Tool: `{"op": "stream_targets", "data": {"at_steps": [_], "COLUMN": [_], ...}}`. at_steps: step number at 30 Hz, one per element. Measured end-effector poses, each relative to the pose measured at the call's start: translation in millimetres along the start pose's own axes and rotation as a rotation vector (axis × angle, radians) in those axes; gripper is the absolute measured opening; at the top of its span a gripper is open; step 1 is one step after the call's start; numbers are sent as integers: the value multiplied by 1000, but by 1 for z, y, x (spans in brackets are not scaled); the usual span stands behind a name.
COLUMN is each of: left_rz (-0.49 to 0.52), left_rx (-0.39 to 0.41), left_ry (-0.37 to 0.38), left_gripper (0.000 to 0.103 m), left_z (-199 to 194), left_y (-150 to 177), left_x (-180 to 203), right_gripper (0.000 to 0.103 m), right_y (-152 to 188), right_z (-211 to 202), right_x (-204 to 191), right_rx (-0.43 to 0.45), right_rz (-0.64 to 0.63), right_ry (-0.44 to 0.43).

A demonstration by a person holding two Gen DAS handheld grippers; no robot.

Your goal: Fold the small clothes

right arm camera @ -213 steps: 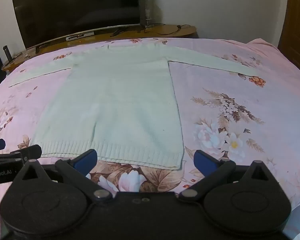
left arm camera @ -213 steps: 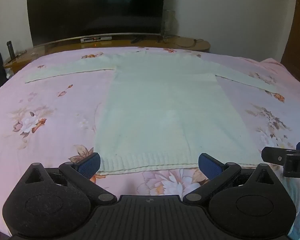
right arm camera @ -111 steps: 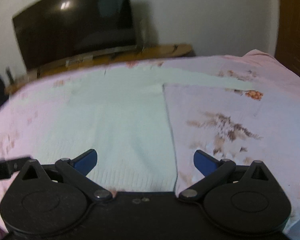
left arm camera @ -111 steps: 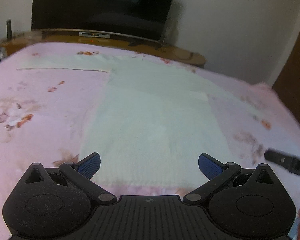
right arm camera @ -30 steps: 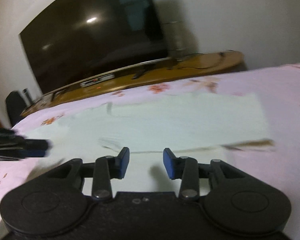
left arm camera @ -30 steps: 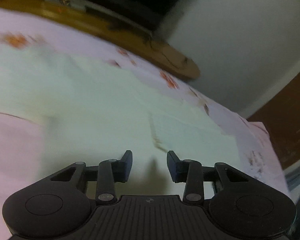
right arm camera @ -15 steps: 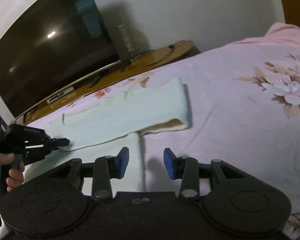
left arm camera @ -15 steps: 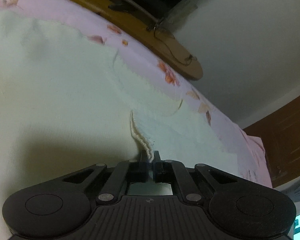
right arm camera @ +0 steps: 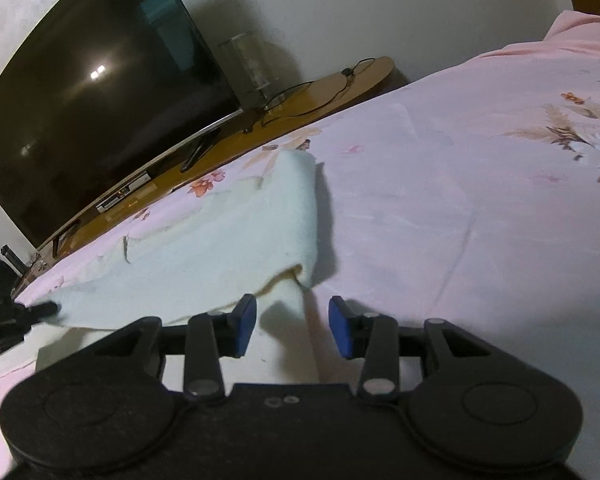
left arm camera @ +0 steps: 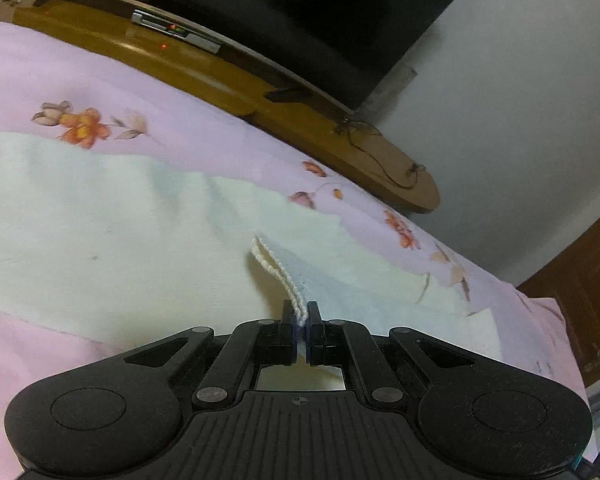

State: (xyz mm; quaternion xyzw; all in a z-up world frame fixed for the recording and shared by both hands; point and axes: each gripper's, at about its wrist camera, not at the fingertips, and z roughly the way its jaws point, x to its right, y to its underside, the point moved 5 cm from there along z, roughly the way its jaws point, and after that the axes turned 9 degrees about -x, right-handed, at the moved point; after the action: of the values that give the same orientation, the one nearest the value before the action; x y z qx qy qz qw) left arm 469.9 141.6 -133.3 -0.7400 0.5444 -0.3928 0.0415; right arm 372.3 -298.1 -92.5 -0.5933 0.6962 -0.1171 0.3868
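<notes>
While my left claw (left arm camera: 302,314) pinched the sweater (left arm camera: 100,216) cuff (left arm camera: 278,268) to fold its sleeve inward, my right claw (right arm camera: 292,320) hovered part-open.

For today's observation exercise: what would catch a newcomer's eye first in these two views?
The left gripper, shut on the ribbed cuff of the pale sweater, stands out mid-frame. In the right view, the sleeve lies folded across the pink floral bedsheet ahead of the open right gripper, below a big dark TV.
</notes>
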Motion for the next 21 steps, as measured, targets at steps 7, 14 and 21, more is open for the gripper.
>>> {"op": "stream_targets", "data": {"at_steps": [7, 14, 21], "left_rz": [-28, -50, -19], "left_rx": [13, -31, -21], "left_ry": [-9, -35, -40], "left_gripper": [3, 3, 3], "left_z": [7, 17, 22], "left_y": [-10, -8, -3], "left_x": [-18, -36, -38], "right_gripper": [39, 25, 36], "right_y": [-1, -4, -19], "right_z": [2, 11, -6], "right_x": [-5, 6, 7], "right_rx": [-9, 0, 52], "right_rz": [-47, -65, -27], "right_ry": [40, 125, 22]}}
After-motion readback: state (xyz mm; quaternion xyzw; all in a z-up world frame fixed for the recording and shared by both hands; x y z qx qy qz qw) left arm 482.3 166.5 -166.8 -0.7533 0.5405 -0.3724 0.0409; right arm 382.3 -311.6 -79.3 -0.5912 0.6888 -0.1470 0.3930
